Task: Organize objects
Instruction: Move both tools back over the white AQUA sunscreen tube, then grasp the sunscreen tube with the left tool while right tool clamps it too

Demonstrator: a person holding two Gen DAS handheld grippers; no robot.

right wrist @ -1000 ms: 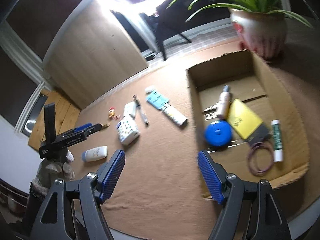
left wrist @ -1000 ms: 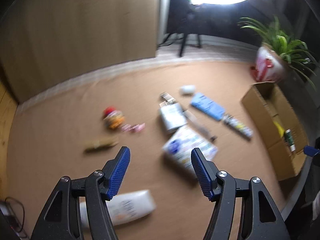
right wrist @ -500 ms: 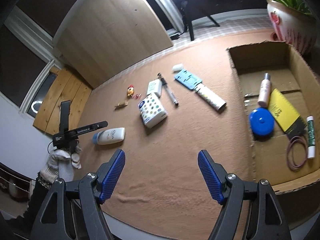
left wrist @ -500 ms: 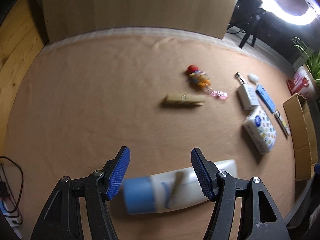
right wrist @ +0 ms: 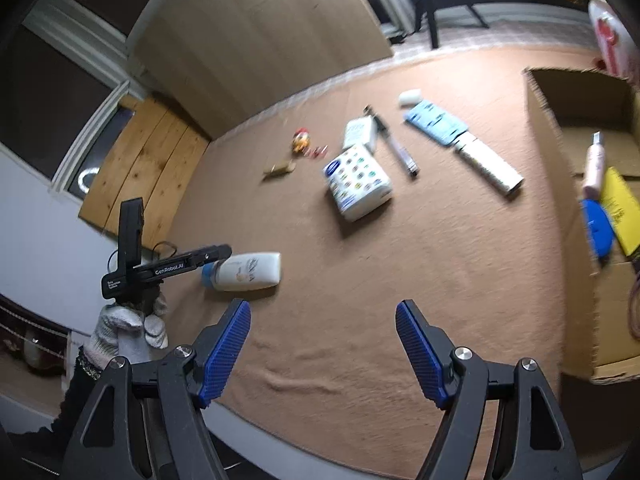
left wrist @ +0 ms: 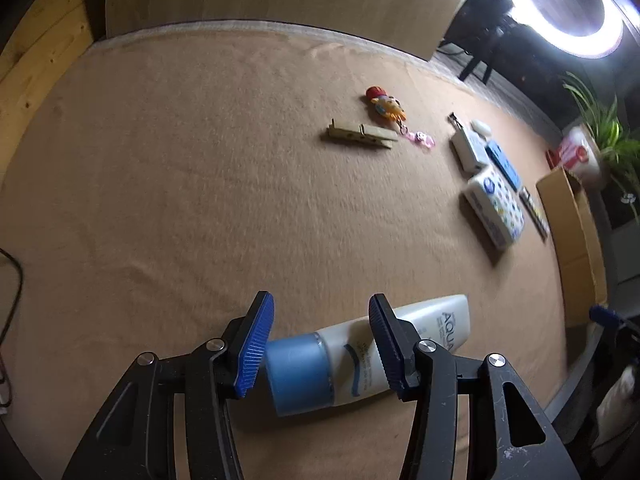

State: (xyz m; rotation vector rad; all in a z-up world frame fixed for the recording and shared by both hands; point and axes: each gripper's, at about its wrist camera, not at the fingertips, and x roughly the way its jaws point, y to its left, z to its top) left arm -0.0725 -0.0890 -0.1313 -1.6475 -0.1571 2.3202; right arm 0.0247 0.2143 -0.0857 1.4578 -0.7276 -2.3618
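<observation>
Here, my left gripper (left wrist: 318,340) was spread apart, its blue pads on either side of the lotion tube (left wrist: 360,356) without gripping it. The tube lay flat on the tan cloth (left wrist: 200,200), blue cap (left wrist: 298,376) toward the gripper body, white end bearing "AQUA" lettering pointing right. The left pad (left wrist: 256,344) stood just beside the cap; the right pad (left wrist: 382,344) crossed in front of the tube body. Whether either pad touched the tube, I could not tell.

My right gripper (right wrist: 323,354) was also wide apart and held nothing, hanging above bare cloth near the table's front edge. From its camera, the same tube (right wrist: 246,272) lay on its side with my left gripper (right wrist: 168,268) over its capped end.

Farther out on the cloth:
- a wooden clothespin (left wrist: 360,136), lying flat;
- a small toy figure (left wrist: 386,106) with a pink charm, just beyond the clothespin;
- a tissue pack (right wrist: 358,180) with coloured dots;
- a small white box (right wrist: 360,134), just behind the tissue pack;
- a pen (right wrist: 394,148), beside that box;
- a light blue card (right wrist: 434,124) and a long white tube (right wrist: 488,166), nearer the carton.

The cardboard box (right wrist: 560,160) stood at the right, holding a slim bottle (right wrist: 593,164), a blue round lid (right wrist: 598,228) and a yellow pad (right wrist: 622,208).
</observation>
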